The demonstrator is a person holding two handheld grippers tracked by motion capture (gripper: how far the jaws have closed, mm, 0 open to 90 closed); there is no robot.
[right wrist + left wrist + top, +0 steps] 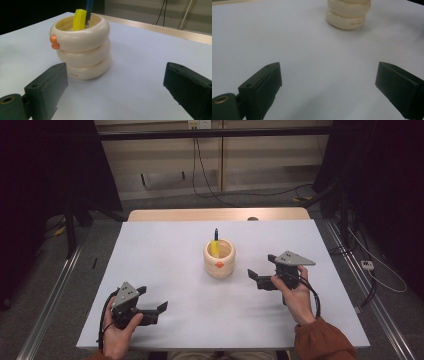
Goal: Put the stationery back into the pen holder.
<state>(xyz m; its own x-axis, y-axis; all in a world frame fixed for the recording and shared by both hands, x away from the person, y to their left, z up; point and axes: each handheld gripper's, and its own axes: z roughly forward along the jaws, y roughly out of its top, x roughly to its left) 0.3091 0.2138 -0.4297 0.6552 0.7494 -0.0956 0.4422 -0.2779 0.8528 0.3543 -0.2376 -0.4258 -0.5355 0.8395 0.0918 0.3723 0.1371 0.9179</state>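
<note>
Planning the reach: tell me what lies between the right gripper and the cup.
Nothing: between the right gripper and the cup there is bare white table. The high view and the right gripper view both show it.

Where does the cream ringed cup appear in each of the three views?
High view: the cream ringed cup stands at the table's middle, between both grippers.
Left gripper view: its lower rings sit at the top edge, right of centre.
Right gripper view: upper left, whole.
Shared landmark: the white tabletop under it.
</note>
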